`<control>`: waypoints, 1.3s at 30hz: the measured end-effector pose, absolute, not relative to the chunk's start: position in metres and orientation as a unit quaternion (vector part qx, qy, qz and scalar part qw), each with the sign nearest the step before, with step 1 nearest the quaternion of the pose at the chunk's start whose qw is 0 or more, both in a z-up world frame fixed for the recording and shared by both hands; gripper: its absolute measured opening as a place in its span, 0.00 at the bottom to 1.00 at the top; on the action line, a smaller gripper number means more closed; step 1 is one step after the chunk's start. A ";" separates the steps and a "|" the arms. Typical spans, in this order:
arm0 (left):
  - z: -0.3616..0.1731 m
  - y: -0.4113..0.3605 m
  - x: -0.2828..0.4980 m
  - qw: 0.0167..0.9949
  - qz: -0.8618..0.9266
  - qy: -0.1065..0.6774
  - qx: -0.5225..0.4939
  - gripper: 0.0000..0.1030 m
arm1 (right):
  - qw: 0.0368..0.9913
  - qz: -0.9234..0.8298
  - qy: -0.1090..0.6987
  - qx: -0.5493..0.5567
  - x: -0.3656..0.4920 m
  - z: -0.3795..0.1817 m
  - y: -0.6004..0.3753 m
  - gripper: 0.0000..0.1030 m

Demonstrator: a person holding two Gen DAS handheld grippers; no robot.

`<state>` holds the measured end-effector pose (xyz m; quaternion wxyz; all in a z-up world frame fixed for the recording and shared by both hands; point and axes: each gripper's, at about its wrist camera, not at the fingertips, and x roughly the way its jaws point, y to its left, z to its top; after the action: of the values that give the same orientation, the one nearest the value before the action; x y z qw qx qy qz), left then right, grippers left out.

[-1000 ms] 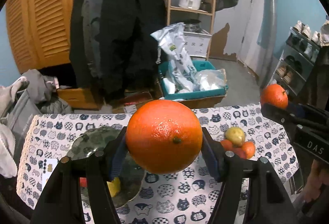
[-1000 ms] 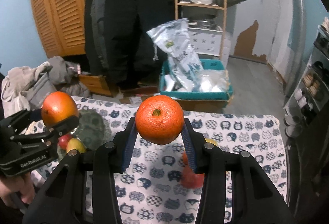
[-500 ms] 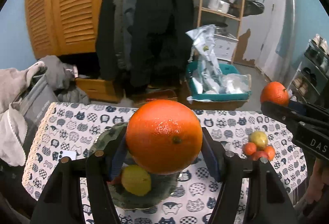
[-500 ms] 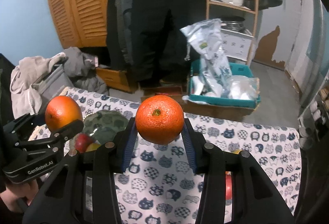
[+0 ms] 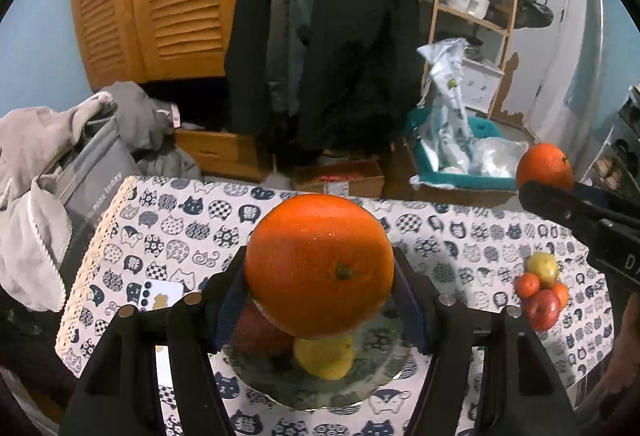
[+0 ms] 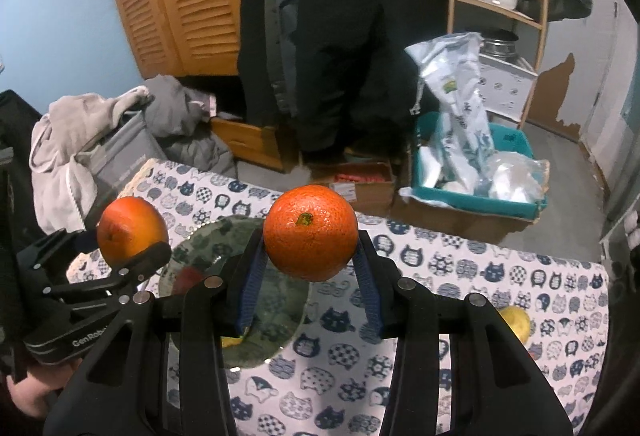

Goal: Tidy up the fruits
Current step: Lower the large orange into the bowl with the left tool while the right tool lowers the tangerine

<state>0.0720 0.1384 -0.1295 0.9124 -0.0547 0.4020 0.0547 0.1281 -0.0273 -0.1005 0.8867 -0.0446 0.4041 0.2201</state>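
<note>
With the left gripper [image 5: 320, 300] pinching a large orange [image 5: 319, 267] above the green plate [image 5: 372, 376] and the right gripper [image 6: 308, 276] clamping a smaller orange [image 6: 311, 238] nearby, each should descend gently, releasing clear of the lemon [image 5: 325, 356] there.

Table under cat-print cloth [image 5: 168, 236], green plate [image 5: 380, 384], loose fruit pile [image 5: 540, 288], white card [image 5: 162, 294]

The left gripper [image 5: 319, 278] clamps a large orange [image 5: 319, 266] above a green plate [image 5: 380, 368] holding a lemon [image 5: 324, 358] and a red fruit [image 5: 250, 332]. On the counter [image 5: 180, 228], a small fruit pile [image 5: 540, 290] sits right.
</note>
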 end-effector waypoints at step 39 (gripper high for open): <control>-0.264 0.182 0.143 0.826 0.055 0.551 -0.105 0.67 | 0.823 0.226 0.519 -0.053 0.186 -0.222 0.023 0.41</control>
<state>0.1431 0.1824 -0.2637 0.8260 -0.1053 0.5510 0.0552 0.1863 0.0228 -0.2224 0.8226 -0.0529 0.5191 0.2260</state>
